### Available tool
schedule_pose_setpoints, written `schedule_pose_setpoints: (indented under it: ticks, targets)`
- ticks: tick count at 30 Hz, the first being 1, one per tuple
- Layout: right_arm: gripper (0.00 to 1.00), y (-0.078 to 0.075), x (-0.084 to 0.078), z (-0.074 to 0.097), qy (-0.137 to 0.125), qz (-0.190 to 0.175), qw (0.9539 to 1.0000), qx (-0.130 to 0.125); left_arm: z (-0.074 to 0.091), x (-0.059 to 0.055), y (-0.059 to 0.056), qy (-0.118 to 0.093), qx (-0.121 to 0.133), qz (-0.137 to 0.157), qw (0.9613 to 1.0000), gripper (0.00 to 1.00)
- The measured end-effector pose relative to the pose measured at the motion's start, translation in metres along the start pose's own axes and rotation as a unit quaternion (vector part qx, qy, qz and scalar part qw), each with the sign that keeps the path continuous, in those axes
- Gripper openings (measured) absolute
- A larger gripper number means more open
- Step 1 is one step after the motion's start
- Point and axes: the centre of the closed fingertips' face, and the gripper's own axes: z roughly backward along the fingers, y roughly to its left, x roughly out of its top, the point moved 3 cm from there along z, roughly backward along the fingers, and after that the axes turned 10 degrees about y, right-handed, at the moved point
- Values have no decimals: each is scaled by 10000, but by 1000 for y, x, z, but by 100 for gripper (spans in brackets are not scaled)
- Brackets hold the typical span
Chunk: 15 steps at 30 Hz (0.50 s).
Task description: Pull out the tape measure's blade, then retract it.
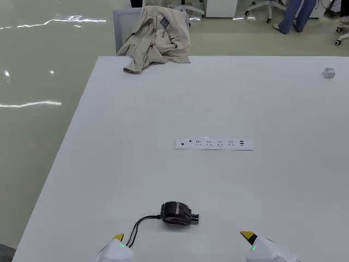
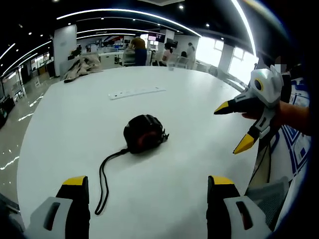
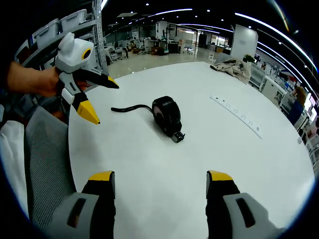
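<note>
The tape measure [image 1: 175,213] lies near the white table's [image 1: 229,98] near edge. Left gripper [image 2: 148,182] and right gripper [image 3: 160,175] flank it, both jaws wide, empty.

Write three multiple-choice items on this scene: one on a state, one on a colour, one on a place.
1. The left gripper and right gripper are: A) both shut B) one shut C) both open
2. Colour of the jacket? A) beige B) blue C) black
3. Where is the tape measure? A) on the jacket B) on the table, nearer than the power strip C) in the right gripper
Key: C, both pairs of jaws stand apart, holding nothing; A, its cloth is beige; B, it lies on the bare top, untouched.
</note>
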Motion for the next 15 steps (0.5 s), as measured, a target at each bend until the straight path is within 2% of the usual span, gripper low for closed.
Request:
schedule_pose_setpoints:
  ticks: [8, 15]
  targets:
    - [75, -5, 1, -8, 50, 90, 9999, 45, -8, 3, 4, 25, -64, -184, 9998, 96]
    - [72, -8, 3, -14, 64, 172, 9998, 101, -15, 11, 4, -15, -178, -475, 9987, 94]
